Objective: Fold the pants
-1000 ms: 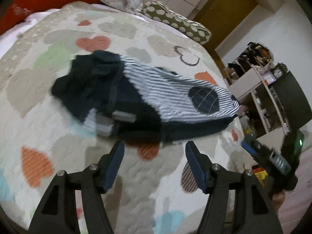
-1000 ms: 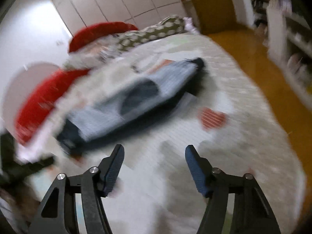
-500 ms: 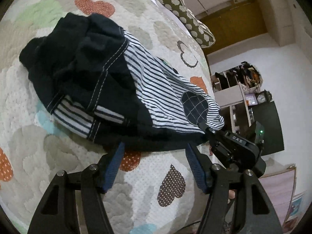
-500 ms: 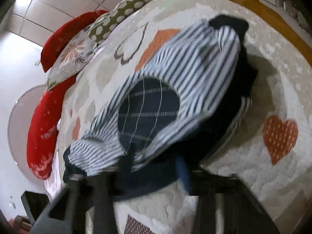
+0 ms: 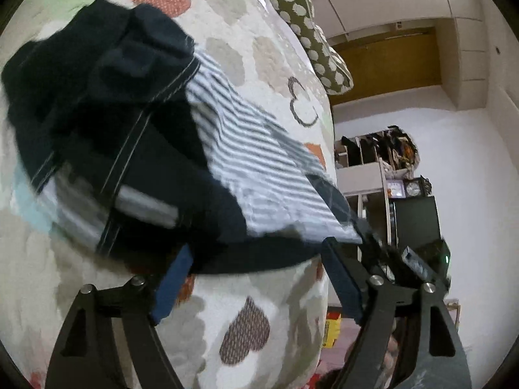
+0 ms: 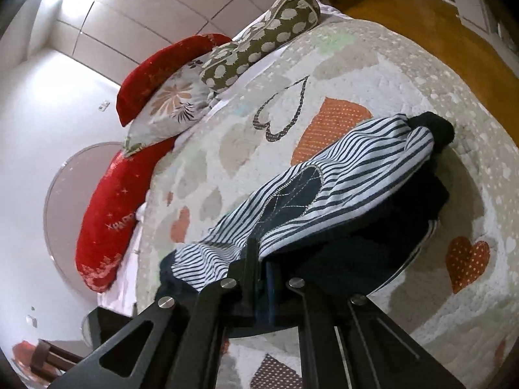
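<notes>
The pants (image 5: 155, 149) are dark navy with a blue-and-white striped leg and a dark heart patch (image 6: 292, 191). They lie crumpled on a heart-patterned quilt (image 5: 246, 330). My left gripper (image 5: 256, 265) is open, with its jaws on either side of the pants' near dark edge, the left finger under the cloth. My right gripper (image 6: 262, 269) is shut on the near edge of the pants, where the striped layer meets the dark one. The right gripper also shows in the left wrist view (image 5: 382, 253) at the pants' right end.
Pillows lie at the head of the bed: an olive dotted one (image 6: 256, 45), a floral one (image 6: 168, 107) and red ones (image 6: 113, 201). Beyond the bed's right edge stand shelves with clutter (image 5: 379, 159), a dark cabinet (image 5: 415, 223) and a wooden door (image 5: 389, 61).
Both grippers moved in close to the pants. The right gripper went from open to shut on the near edge. The left gripper's jaws now straddle the dark edge.
</notes>
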A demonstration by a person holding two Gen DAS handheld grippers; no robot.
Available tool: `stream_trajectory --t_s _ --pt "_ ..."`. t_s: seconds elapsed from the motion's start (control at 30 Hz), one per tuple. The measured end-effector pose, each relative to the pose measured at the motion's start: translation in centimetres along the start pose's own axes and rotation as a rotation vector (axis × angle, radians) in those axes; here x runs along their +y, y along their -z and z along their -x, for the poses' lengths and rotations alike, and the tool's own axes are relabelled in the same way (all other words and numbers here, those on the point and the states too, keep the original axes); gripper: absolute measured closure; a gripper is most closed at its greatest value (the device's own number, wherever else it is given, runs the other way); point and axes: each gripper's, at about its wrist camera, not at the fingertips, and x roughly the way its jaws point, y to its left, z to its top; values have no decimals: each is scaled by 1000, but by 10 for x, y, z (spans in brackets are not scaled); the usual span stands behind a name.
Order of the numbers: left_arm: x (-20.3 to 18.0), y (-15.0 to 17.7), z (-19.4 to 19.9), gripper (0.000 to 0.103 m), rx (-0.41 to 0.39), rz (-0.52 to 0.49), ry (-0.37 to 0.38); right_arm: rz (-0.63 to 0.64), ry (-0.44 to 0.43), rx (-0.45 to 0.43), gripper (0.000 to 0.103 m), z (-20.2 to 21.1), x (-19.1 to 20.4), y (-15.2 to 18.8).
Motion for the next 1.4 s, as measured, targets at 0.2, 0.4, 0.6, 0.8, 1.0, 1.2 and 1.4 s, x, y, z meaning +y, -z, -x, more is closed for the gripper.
stream_trajectory --t_s 0.2,0.4,0.6,0.8,1.0,1.2,1.4 --pt "-8 -21 7 83 -27 -34 -40 14 -18 0 98 12 -2 4" --pt "-37 -71 5 83 -79 -124 -150 126 42 -10 98 -1 19 -17" --pt "-64 -148 -16 74 -113 -215 -300 290 237 -84 80 -62 65 -78" --pt "-80 -157 34 39 -159 -277 -141 349 369 -137 41 -81 73 -120" --pt "-40 -125 77 27 -172 -248 -231 305 370 -153 32 -34 30 -105" --pt "32 -76 84 23 -122 -220 -371 268 447 -133 32 14 -45 -53" --pt "24 -54 50 11 -131 -296 -525 182 388 -63 32 -1 -72 -23"
